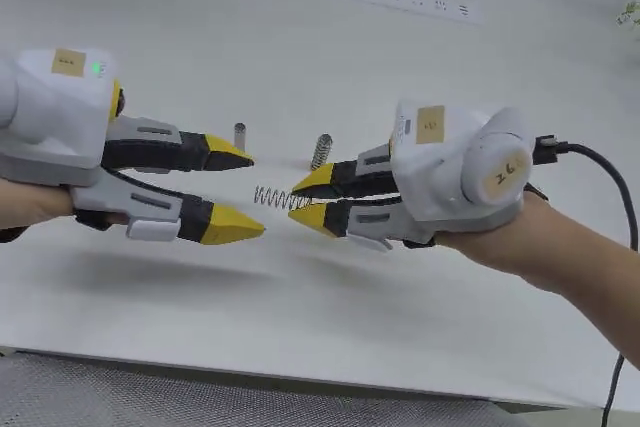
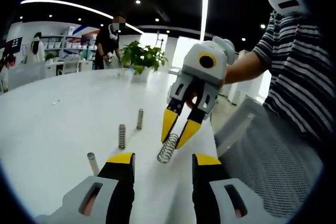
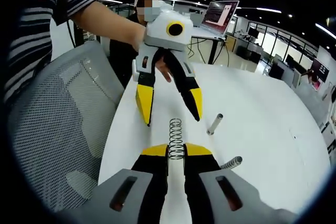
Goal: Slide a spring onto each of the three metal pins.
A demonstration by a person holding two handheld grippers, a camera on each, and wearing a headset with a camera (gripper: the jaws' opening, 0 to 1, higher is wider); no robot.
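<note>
Spring (image 1: 280, 198): one end pinched in the right gripper's tips, coils jutting free above the white table (image 1: 200, 37).
Right gripper (image 1: 294, 201): clenched on the spring.
Left gripper (image 1: 255, 194): released, jaws spread, tips flanking the spring's free end.
Bare pin (image 1: 240, 135): upright on the table, beyond the spring.
Spring-covered pin (image 1: 321, 150): upright, also beyond the spring.

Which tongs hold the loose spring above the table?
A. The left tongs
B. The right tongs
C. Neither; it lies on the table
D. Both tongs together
B: the spring is pinched at one end between the tips of the right tongs, while the left tongs stand open around its free end without gripping it.
</note>
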